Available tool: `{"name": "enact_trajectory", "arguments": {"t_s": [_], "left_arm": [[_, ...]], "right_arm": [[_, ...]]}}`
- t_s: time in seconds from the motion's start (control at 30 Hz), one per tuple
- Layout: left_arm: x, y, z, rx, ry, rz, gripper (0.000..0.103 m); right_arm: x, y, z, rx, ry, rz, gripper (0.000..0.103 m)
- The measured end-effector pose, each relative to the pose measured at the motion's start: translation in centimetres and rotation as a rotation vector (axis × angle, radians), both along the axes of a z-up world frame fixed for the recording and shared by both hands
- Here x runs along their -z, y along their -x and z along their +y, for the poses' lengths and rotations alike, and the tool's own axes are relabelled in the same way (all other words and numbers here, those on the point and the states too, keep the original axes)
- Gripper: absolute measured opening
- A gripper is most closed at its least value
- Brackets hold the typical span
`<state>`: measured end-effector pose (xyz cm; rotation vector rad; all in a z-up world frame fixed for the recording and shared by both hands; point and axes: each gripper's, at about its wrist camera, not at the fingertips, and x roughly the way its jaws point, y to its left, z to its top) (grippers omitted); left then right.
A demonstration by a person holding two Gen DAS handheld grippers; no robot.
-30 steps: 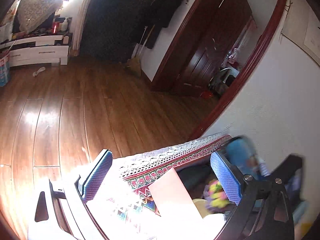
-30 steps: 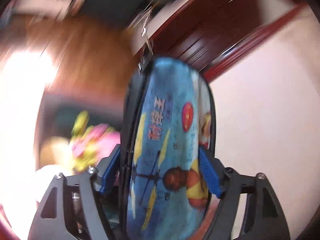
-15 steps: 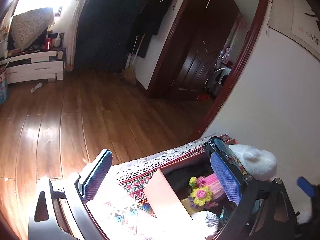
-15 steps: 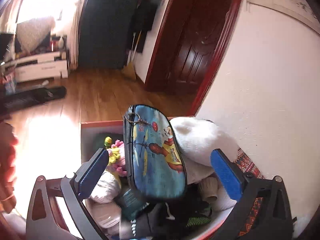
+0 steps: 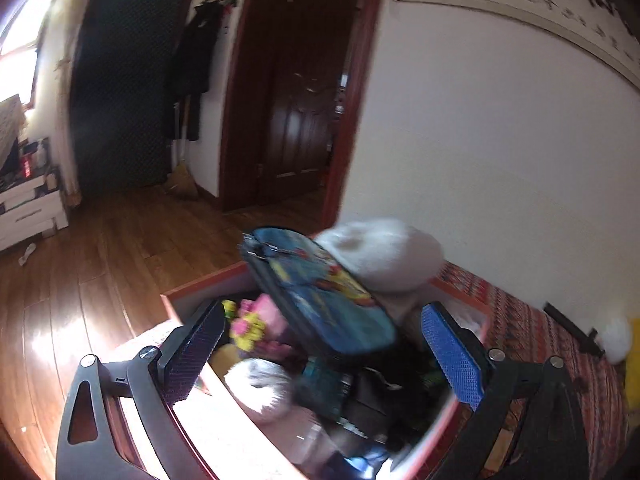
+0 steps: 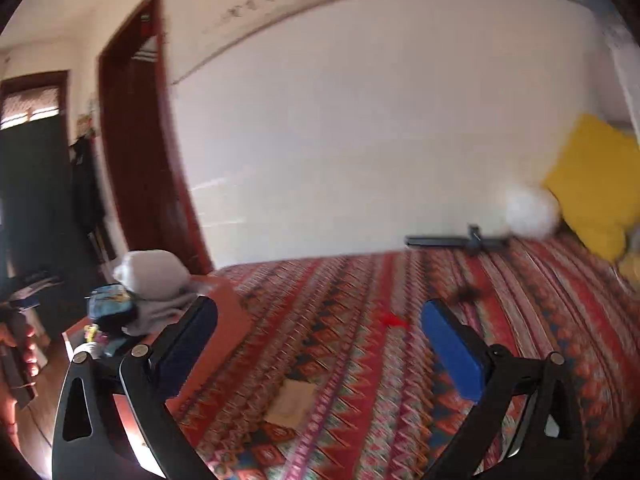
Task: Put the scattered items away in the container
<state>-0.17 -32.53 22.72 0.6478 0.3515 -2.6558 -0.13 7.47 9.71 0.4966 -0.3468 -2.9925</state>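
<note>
The red box (image 5: 200, 284) sits at the bed's end, full of items. A blue cartoon pencil case (image 5: 320, 300) leans on top, next to a white plush (image 5: 380, 252) and a yellow-pink flower toy (image 5: 250, 326). My left gripper (image 5: 324, 352) is open and empty, hovering over the box. My right gripper (image 6: 320, 340) is open and empty, over the patterned bedspread (image 6: 360, 360), with the box (image 6: 228, 312) at its left. On the bedspread lie a small red item (image 6: 394, 321), a dark tuft (image 6: 468, 294), a tan card (image 6: 290, 400) and a black rod (image 6: 456, 240).
A white fluffy ball (image 6: 530, 212) and a yellow pillow (image 6: 596, 184) lie at the bed's far right by the white wall. Wooden floor (image 5: 100, 260), a dark door (image 5: 296, 100) and a white drawer unit (image 5: 28, 212) lie beyond the box.
My right gripper let go of the blue pencil case into the box, then swung right over the bedspread. My left gripper moved over the box.
</note>
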Motion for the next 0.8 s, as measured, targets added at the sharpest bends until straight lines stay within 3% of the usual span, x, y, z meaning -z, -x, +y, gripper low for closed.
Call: {"name": "enact_trajectory", "arguments": {"t_s": [0.07,0.1,0.17,0.3,0.4,0.47,0.6,0.7,0.8], "left_arm": [[0.4,1.1,5.4,0.097,0.052,-0.044,0.103],[0.6,1.3,8.0,0.138,0.074,-0.070,0.103],[0.8,0.8,12.3,0.182,0.095,-0.078,0.103],[-0.5,-3.8,16.6,0.160,0.123,-0.015,0.103],[-1.5,-9.5,16.6,0.075,0.165,0.024,0.103],[-0.9,-14.1,15.2,0.018,0.156,0.023,0.103],[1.0,-22.3,10.8,-0.070,0.091,-0.043,0.103],[1.2,-26.0,9.5,-0.145,0.119,-0.084,0.103],[-0.1,-28.0,9.8,-0.164,0.151,-0.075,0.103]], "right_arm": [[3.1,2.5,2.6,0.132,-0.001,-0.208,0.102],[3.4,3.4,3.8,0.124,0.033,-0.263,0.102],[2.3,3.3,5.8,0.113,0.097,-0.241,0.102],[-0.3,1.9,4.7,0.100,0.082,-0.176,0.102],[-1.6,-0.2,2.3,0.071,0.090,-0.167,0.102],[-2.1,-1.9,-0.2,-0.020,0.072,-0.178,0.102],[-2.9,-6.5,-6.3,-0.227,-0.101,-0.150,0.102],[-3.9,-10.0,-10.5,-0.387,-0.255,-0.186,0.102],[-6.3,-12.7,-12.4,-0.476,-0.242,-0.202,0.102]]}}
